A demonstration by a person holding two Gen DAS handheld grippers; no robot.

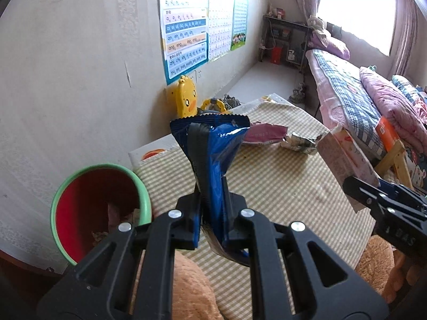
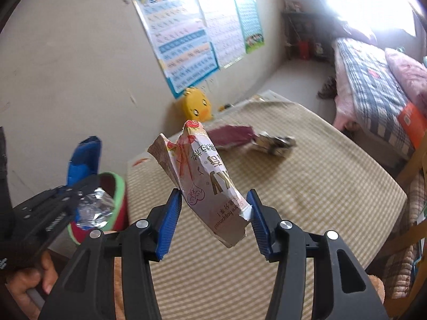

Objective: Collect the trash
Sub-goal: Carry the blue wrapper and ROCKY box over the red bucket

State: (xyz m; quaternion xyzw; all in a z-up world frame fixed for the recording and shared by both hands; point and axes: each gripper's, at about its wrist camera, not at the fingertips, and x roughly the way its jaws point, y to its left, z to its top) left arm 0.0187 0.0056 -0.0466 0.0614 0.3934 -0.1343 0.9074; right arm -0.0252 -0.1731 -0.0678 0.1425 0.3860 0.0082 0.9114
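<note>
Blue wrapper (image 1: pixel 213 165) upright, lengthwise vertical

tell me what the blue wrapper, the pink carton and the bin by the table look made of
Blue wrapper: glossy plastic film, seemingly foil-lined; it shows bright glare, a crimped edge and a silvery inside in the right wrist view.
Pink carton: thin printed cardboard, matte; torn edges and flat folded panels.
Bin: probably moulded plastic, red with a smooth green rim.

Blue wrapper (image 1: pixel 213 160), red green-rimmed bin (image 1: pixel 98 200), beige checked cloth (image 1: pixel 280 186).
</note>
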